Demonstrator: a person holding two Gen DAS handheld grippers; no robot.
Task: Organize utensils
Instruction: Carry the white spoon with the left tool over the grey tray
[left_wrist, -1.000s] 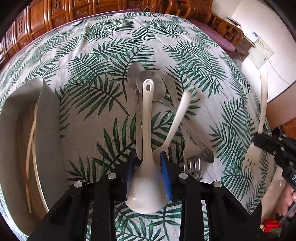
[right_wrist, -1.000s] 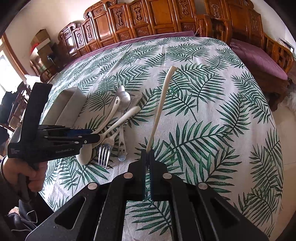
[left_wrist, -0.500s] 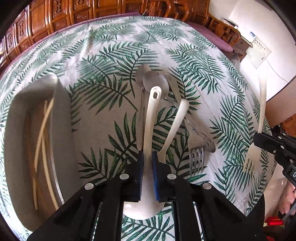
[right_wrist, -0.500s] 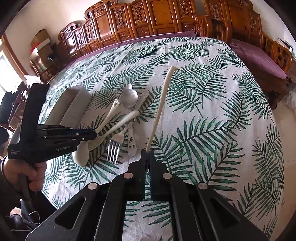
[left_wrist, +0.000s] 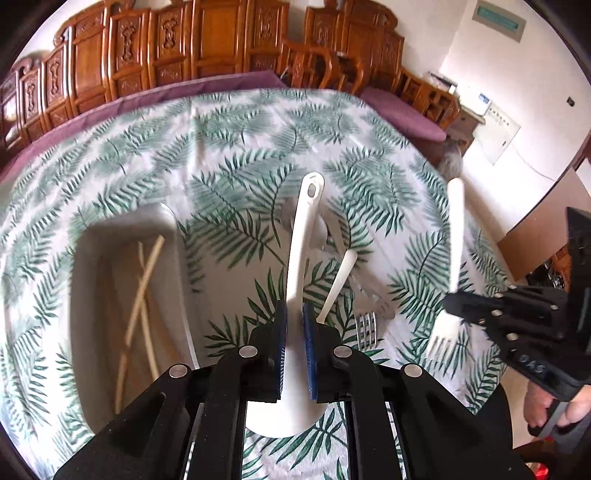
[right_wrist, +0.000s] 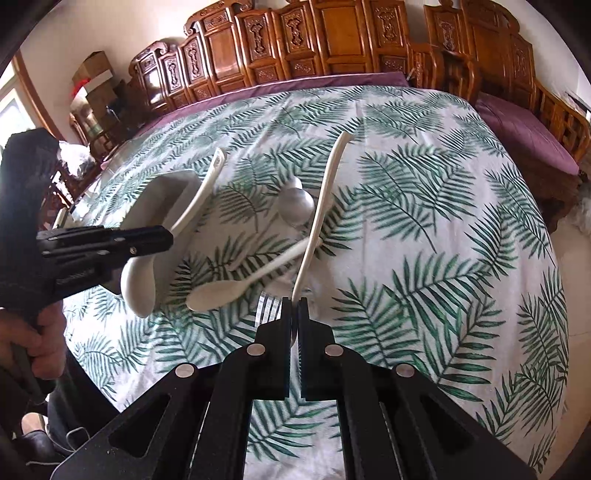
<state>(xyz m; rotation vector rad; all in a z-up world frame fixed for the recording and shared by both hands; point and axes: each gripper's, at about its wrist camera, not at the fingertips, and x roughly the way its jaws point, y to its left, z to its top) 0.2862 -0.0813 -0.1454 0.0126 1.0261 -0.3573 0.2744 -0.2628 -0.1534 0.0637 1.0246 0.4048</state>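
My left gripper (left_wrist: 294, 321) is shut on the neck of a white serving spoon (left_wrist: 303, 236), held above the table with its bowl near the camera and its handle pointing away. From the right wrist view the left gripper (right_wrist: 162, 238) holds that white serving spoon (right_wrist: 201, 195) beside the grey tray (right_wrist: 173, 184). My right gripper (right_wrist: 294, 310) is shut on a white plastic fork (right_wrist: 322, 206); the left wrist view shows the right gripper (left_wrist: 448, 302) with the plastic fork (left_wrist: 455, 236) tines down. Chopsticks (left_wrist: 142, 295) lie in the tray (left_wrist: 92, 236).
On the palm-leaf tablecloth (right_wrist: 424, 221) lie a second white spoon (right_wrist: 236, 288), a metal fork (left_wrist: 365, 325) and metal spoons (right_wrist: 295, 203). Carved wooden chairs (right_wrist: 332, 40) stand along the table's far side. A person's hand (right_wrist: 26, 343) grips the left tool.
My left gripper closed on the white serving spoon and raised it off the table, nearer the tray. The right gripper shifted a little with the plastic fork still in it.
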